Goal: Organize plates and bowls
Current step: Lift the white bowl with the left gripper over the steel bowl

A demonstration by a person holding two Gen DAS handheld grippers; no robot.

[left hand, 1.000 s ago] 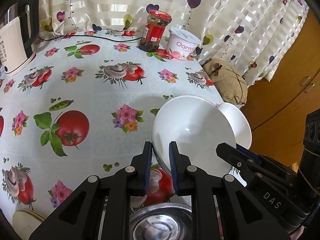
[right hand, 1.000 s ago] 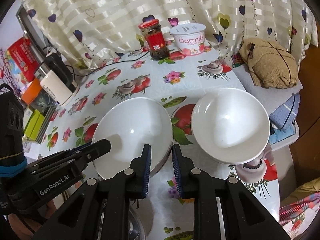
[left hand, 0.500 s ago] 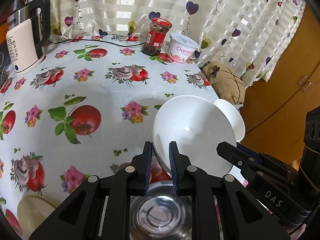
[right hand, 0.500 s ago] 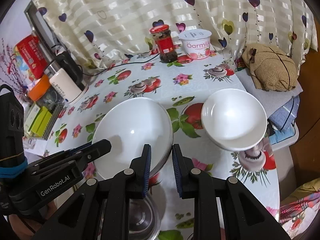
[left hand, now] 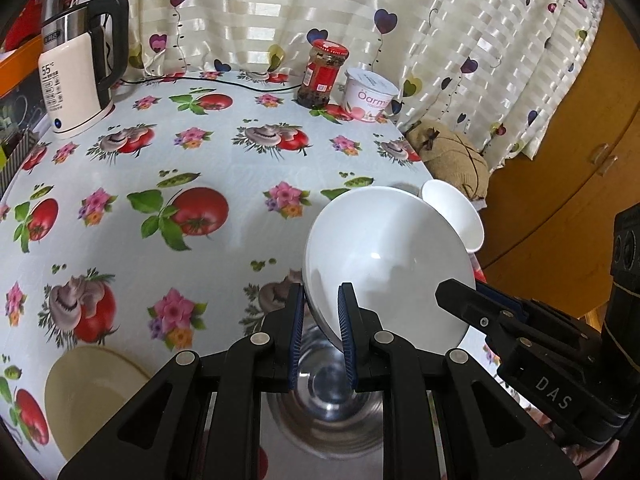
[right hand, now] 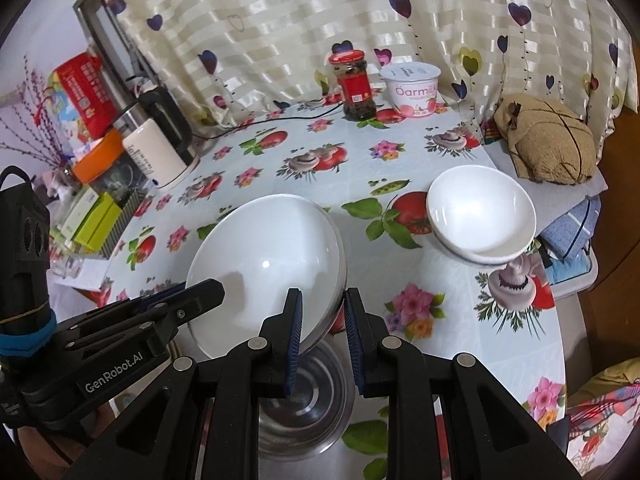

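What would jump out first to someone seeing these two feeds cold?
The big white bowl, gripped at its rim by the left claw and right claw, held tilted above a steel bowl at the near table edge. Next, the smaller stacked white bowls at the table's right edge, and the red-lidded jar beside a yogurt tub by the curtain.

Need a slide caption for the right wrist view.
Both grippers hold a large white bowl above a steel bowl.
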